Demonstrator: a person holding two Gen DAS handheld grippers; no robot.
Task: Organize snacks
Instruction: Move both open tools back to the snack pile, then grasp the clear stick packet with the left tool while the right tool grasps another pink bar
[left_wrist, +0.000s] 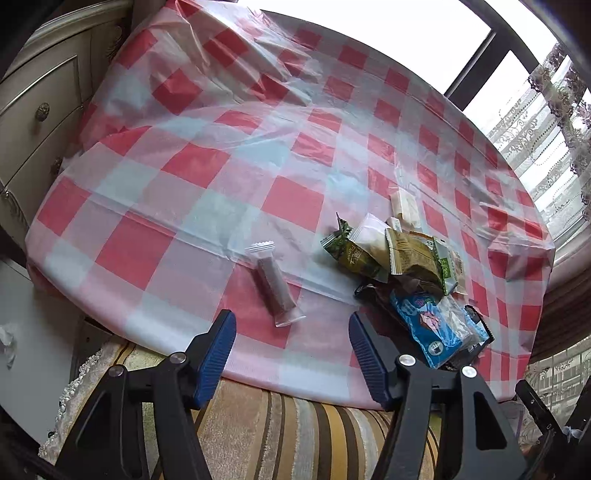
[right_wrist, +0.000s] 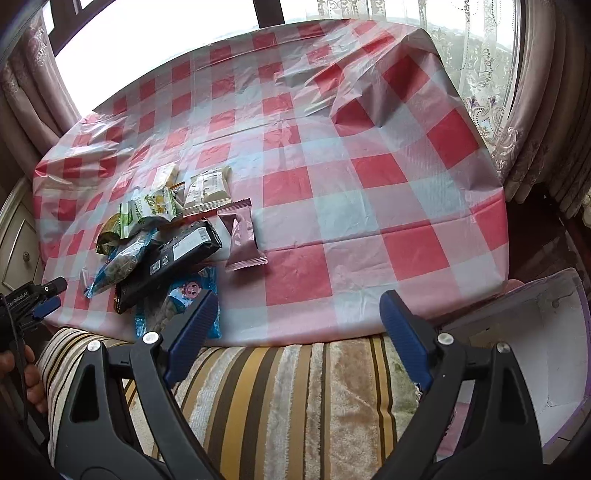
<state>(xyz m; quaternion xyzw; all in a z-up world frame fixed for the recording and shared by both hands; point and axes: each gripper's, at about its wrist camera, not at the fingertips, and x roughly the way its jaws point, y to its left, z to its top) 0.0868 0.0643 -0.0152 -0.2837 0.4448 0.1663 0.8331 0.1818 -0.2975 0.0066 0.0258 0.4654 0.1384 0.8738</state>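
On the red-and-white checked tablecloth (left_wrist: 207, 173) lies a brown snack bar (left_wrist: 275, 284) in a clear wrapper, apart from the pile. My left gripper (left_wrist: 293, 343) stands open just short of the bar, with nothing between its blue pads. To its right is a pile of snacks: green packets (left_wrist: 351, 254), an olive packet (left_wrist: 410, 254) and a blue cartoon packet (left_wrist: 436, 325). In the right wrist view the pile holds a black packet (right_wrist: 173, 258), a pink packet (right_wrist: 242, 236) and a cream packet (right_wrist: 208, 188). My right gripper (right_wrist: 297, 321) hangs open over the table's near edge, empty, right of the pile.
A striped cushion (right_wrist: 288, 398) runs along the table's near edge. A cream cabinet with drawers (left_wrist: 37, 110) stands left of the table. A white open box (right_wrist: 524, 339) sits at the right. Windows and lace curtains (right_wrist: 491, 92) lie behind. A hand (right_wrist: 22, 376) shows at far left.
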